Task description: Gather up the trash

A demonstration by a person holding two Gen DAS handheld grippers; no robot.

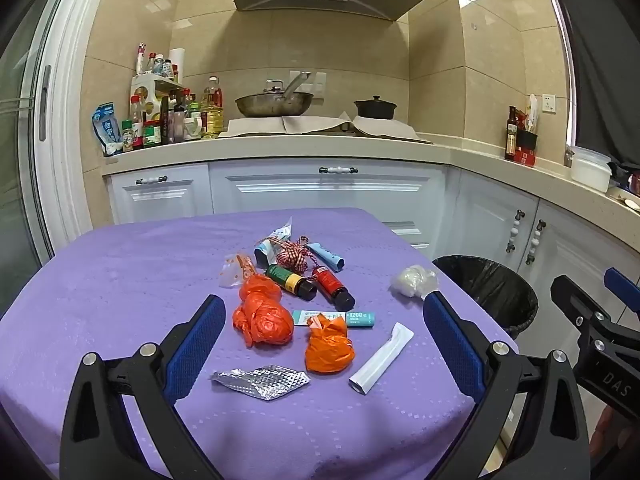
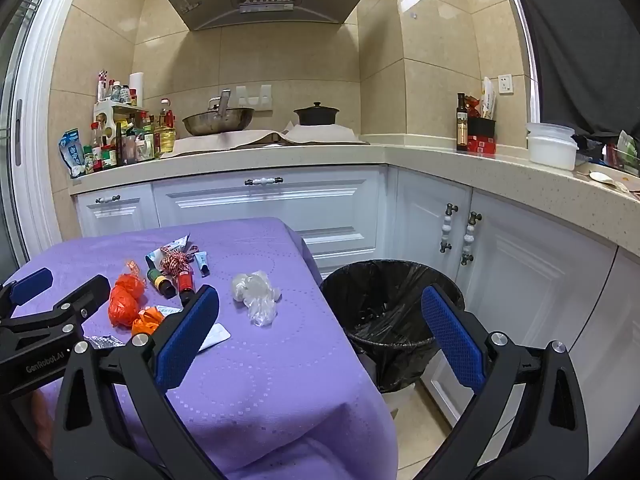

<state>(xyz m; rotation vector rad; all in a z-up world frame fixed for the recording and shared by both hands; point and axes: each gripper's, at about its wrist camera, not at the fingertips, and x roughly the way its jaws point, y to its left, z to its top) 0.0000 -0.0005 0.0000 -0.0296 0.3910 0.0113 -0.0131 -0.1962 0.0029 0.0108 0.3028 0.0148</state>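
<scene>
Trash lies scattered on the purple tablecloth (image 1: pixel 100 280): two crumpled orange bags (image 1: pixel 262 316) (image 1: pixel 329 346), a silver foil wrapper (image 1: pixel 262 380), a white paper sleeve (image 1: pixel 380 358), two small dark bottles (image 1: pixel 290 280) (image 1: pixel 333 286), a checked ribbon (image 1: pixel 294 256) and a clear plastic wad (image 1: pixel 414 280). My left gripper (image 1: pixel 324 316) hovers open above the near pile, with nothing between its fingers. My right gripper (image 2: pixel 320 316) is open over the table's right edge, empty. The clear plastic wad (image 2: pixel 256 292) lies just ahead of it. A black-lined bin (image 2: pixel 390 300) stands on the floor to the right.
White cabinets (image 2: pixel 260 204) and a beige counter (image 2: pixel 440 160) wrap around behind and to the right. A wok (image 1: pixel 274 104), a black pot (image 1: pixel 375 108) and several sauce bottles (image 1: pixel 168 120) stand on the counter. The bin (image 1: pixel 490 292) sits between table and cabinets.
</scene>
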